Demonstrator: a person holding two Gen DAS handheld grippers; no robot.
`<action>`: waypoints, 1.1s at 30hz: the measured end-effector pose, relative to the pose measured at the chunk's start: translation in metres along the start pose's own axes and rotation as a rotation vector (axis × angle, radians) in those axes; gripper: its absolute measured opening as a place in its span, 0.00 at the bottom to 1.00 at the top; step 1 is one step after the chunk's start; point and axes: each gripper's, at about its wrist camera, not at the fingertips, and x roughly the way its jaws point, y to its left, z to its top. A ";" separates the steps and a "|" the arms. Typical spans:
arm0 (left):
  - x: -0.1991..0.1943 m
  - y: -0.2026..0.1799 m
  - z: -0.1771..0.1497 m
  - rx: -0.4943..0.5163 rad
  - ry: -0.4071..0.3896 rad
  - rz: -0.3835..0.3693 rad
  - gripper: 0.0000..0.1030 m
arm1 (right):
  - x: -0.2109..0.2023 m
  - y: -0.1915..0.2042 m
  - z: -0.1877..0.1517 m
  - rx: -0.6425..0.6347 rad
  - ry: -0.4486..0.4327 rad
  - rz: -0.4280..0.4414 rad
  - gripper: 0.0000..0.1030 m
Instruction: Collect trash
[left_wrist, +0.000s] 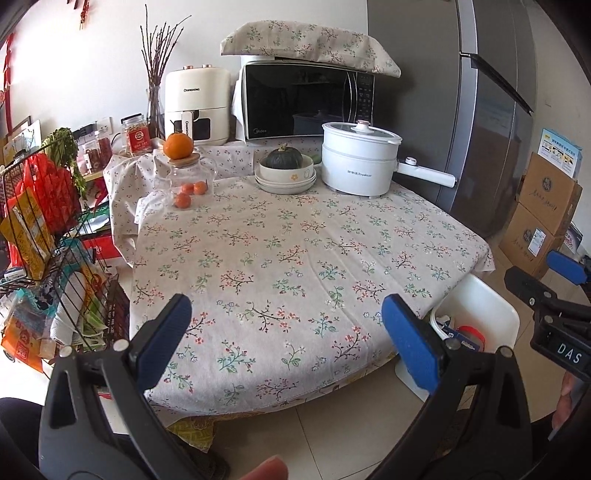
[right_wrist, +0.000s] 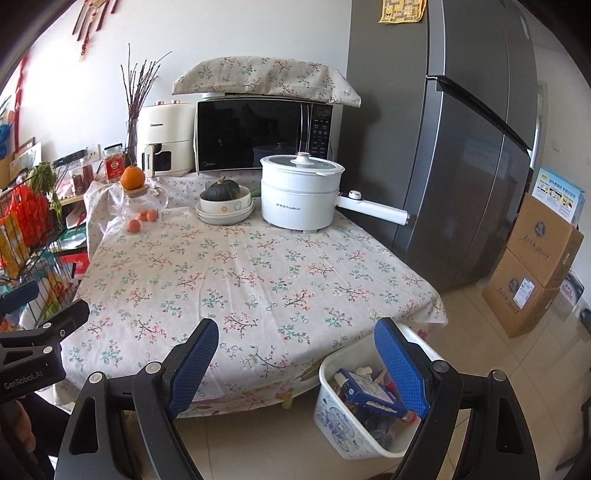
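Observation:
A white trash bin (right_wrist: 334, 421) stands on the floor at the table's front right corner, holding a blue carton (right_wrist: 365, 391) and other trash. It also shows in the left wrist view (left_wrist: 491, 314). My left gripper (left_wrist: 291, 339) is open and empty over the front of the floral tablecloth (left_wrist: 295, 251). My right gripper (right_wrist: 299, 369) is open and empty, its right finger above the bin. The right gripper's blue tip (left_wrist: 565, 266) shows at the left view's right edge.
At the table's back stand a white electric pot (right_wrist: 299, 195), a bowl with a green squash (right_wrist: 225, 201), a glass jar with oranges (right_wrist: 142, 206), an air fryer (right_wrist: 166, 140) and a microwave (right_wrist: 266, 136). A wire rack (left_wrist: 48, 236) stands left, a fridge (right_wrist: 472, 155) and cardboard boxes (right_wrist: 532, 266) right.

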 end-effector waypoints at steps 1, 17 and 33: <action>0.000 -0.001 0.000 0.003 -0.001 0.000 0.99 | 0.000 0.000 -0.001 -0.001 0.000 -0.002 0.85; -0.001 -0.004 -0.002 0.015 0.000 -0.001 0.99 | -0.002 -0.003 -0.002 0.003 -0.002 -0.004 0.86; 0.000 -0.005 -0.002 0.018 0.003 0.002 0.99 | 0.000 -0.004 -0.001 0.010 -0.003 -0.003 0.86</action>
